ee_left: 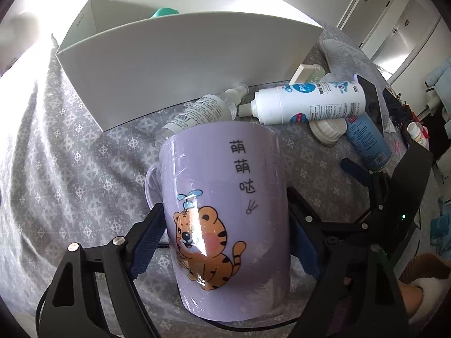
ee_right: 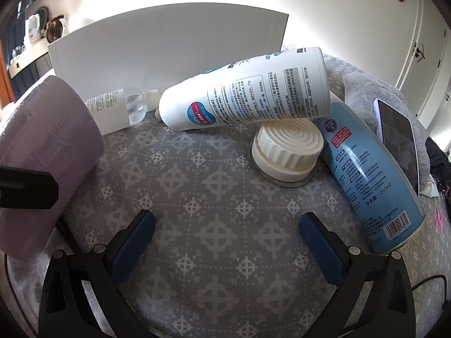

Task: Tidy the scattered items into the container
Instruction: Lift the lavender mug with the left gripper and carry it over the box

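A: We're over the grey cross-patterned cloth (ee_right: 214,197), and biggest of all is the tall white cardboard container (ee_left: 174,64), open-topped, something teal showing inside.

B: In front of it, the lilac tiger-print mug (ee_left: 228,211) stands upright between our left gripper (ee_left: 228,242)'s blue pads, which sit against both its sides. Three Chinese characters run down it.

A: Our right gripper (ee_right: 227,242) is spread wide over bare cloth, nothing between.

B: The white spray bottle (ee_right: 248,95) lies tilted: "INGREDIENT", "APPLICATION". It rests on a cream ribbed lid (ee_right: 287,146).

A: Beside them, the pale blue can (ee_right: 372,186) reads "260ml". The clear small bottle (ee_right: 124,109) lies by the container.
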Motion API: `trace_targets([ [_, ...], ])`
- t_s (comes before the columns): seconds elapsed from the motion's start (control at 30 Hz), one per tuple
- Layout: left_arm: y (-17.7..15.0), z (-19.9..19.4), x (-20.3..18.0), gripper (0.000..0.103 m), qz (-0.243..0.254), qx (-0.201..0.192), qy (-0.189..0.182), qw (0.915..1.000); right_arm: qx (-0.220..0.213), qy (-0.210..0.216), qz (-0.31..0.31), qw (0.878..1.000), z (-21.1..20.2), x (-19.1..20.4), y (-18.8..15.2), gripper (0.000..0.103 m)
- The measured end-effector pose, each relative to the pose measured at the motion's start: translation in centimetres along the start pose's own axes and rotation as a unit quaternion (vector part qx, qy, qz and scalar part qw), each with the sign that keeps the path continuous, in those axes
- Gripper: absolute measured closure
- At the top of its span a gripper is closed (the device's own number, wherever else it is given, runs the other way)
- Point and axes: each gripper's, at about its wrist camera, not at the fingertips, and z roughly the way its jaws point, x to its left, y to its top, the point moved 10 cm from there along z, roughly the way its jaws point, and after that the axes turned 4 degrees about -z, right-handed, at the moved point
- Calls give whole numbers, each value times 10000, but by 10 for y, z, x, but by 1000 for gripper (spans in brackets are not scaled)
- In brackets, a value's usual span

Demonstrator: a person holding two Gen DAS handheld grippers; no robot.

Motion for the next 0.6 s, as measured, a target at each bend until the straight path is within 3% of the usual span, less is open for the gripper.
trace_targets([
  [0.2,6,-25,3,22,-98,-311,-258,9991,1,-2,-1,10000,0,0,0,0],
  [0.6,47,-69,-15,22,-189,-936,-783,9923,1,-2,-1,10000,0,1,0,0],
])
